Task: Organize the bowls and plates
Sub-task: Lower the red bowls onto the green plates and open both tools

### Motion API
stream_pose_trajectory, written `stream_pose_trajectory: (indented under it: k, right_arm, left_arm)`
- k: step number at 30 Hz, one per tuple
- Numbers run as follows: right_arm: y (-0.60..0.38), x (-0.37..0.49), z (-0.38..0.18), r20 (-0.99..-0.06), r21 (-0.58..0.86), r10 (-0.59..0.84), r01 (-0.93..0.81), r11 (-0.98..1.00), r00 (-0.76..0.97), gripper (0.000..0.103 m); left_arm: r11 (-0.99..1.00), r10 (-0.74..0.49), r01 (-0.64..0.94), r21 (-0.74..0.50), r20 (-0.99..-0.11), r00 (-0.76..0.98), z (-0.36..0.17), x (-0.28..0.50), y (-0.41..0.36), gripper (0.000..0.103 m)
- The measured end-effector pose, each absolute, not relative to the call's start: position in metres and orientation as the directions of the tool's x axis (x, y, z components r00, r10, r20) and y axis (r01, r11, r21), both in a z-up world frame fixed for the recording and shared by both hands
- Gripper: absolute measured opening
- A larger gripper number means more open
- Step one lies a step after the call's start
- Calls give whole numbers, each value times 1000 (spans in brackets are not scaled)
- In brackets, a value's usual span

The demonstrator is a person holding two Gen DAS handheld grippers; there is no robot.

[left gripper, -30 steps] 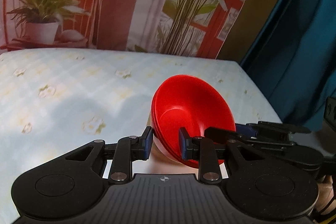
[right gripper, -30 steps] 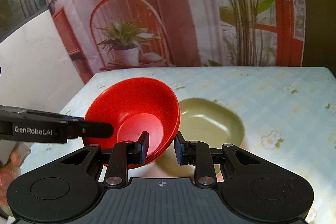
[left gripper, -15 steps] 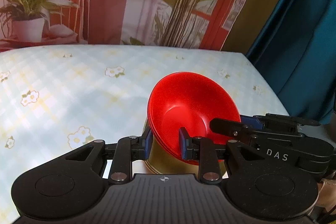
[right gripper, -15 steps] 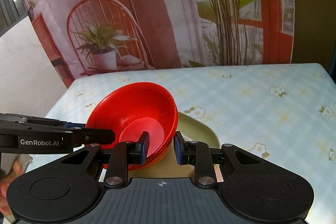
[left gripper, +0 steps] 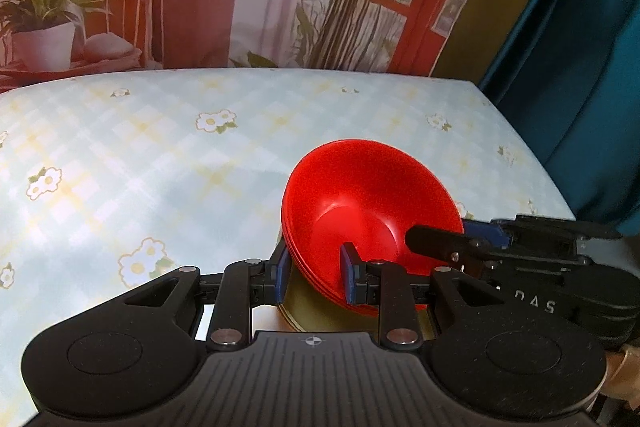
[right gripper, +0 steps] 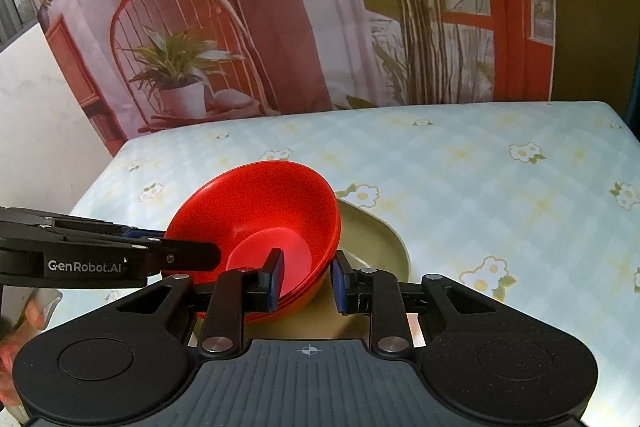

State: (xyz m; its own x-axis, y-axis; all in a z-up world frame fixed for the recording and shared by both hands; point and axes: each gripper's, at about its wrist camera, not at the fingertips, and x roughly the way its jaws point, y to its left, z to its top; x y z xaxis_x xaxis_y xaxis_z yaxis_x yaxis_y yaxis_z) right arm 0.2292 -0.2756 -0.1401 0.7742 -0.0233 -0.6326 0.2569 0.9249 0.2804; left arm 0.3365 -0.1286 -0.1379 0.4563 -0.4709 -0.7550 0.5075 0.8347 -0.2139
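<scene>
A stack of red bowls point(left gripper: 372, 203) sits over an olive-green plate point(left gripper: 316, 311), tilted; the plate's far rim shows in the right wrist view point(right gripper: 380, 239). My left gripper point(left gripper: 314, 277) is shut on the near-left rim of the red bowls, one pad inside and one outside. My right gripper point(right gripper: 306, 277) is shut on the opposite rim of the same bowls point(right gripper: 260, 211). Each gripper shows in the other's view, the right one point(left gripper: 520, 247) and the left one point(right gripper: 100, 251). Whether the bowls rest on the plate or hang just above it is unclear.
The table point(left gripper: 160, 155) has a pale blue checked cloth with daisies. A printed backdrop with plants and a chair hangs behind it. A teal curtain point(left gripper: 580, 67) hangs past the right edge. The table's left edge point(right gripper: 104, 175) meets a white wall.
Both grippers have carried the red bowls down and toward the near side, over the green plate. The plate now lies mostly hidden beneath the bowls.
</scene>
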Motion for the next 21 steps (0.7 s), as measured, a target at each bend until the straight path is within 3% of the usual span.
stream_pose_trajectory:
  k: [14, 21]
  right_arm:
    - [-273, 230, -147, -664, 243, -52, 281, 929, 746, 24]
    - [-267, 221, -137, -663, 198, -91, 291, 936, 743, 29]
  left_arm:
    - [826, -466, 534, -180, -751, 468, -139, 332, -130, 28]
    - [836, -461, 523, -168, -731, 503, -124, 323, -120, 29]
